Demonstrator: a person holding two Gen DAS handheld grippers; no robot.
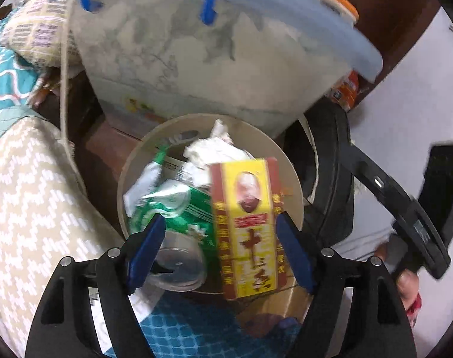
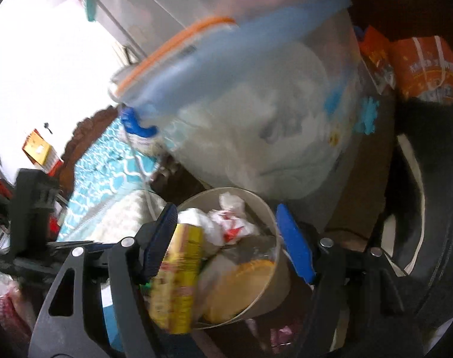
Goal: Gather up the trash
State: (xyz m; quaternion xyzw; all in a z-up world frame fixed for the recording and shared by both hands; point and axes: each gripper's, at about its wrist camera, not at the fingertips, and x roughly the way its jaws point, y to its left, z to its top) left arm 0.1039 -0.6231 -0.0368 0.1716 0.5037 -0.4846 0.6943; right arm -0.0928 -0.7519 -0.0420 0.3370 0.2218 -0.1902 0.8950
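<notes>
Both hand-held grippers, left (image 1: 219, 249) and right (image 2: 229, 243), gape unloaded; yellow box (image 1: 249, 226) atop full bin (image 1: 290, 176) may topple out.

box (image 1: 247, 226): yellow, red-brown borders, red lettering
bin (image 1: 289, 161): beige
packet (image 1: 181, 208): green — white print
bedding (image 1: 6, 71): teal, white lattice
</notes>
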